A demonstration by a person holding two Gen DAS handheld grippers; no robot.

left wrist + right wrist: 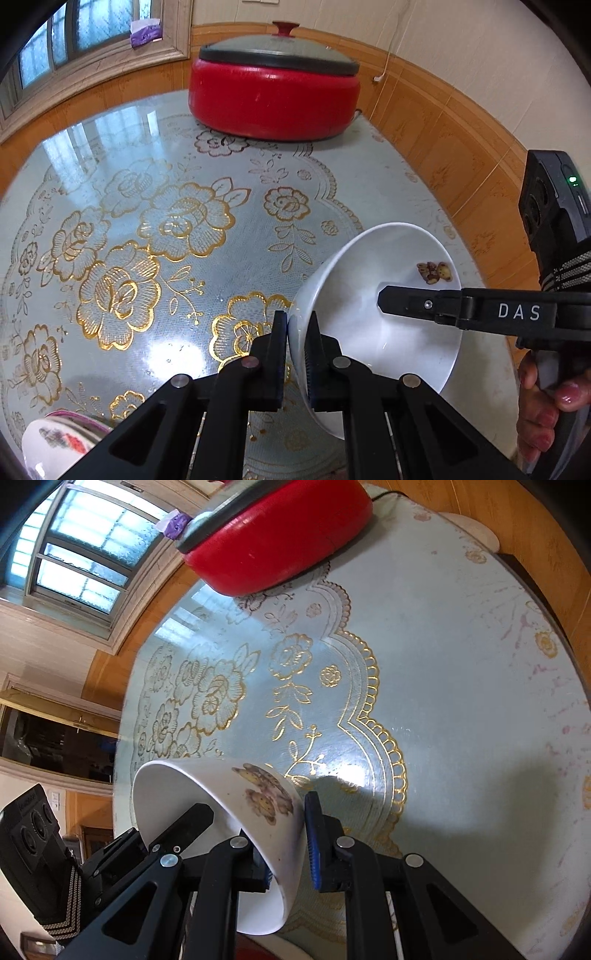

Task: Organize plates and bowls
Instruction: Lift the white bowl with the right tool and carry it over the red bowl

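Left tool: clamped on the rim of the white bowl.
Right tool: straddling the opposite wall, grip uncertain.
Bowl: tilted, held above the table.
Red pot: far side.

Black plastic grippers, left and right, with silver screws, blue ribbed pads, white "DAS" lettering; hand with pink-painted nails.

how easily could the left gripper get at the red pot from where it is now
Probably not yet: the left gripper is shut on the white bowl, which the right gripper also straddles. The tablecloth toward the red pot looks unobstructed.
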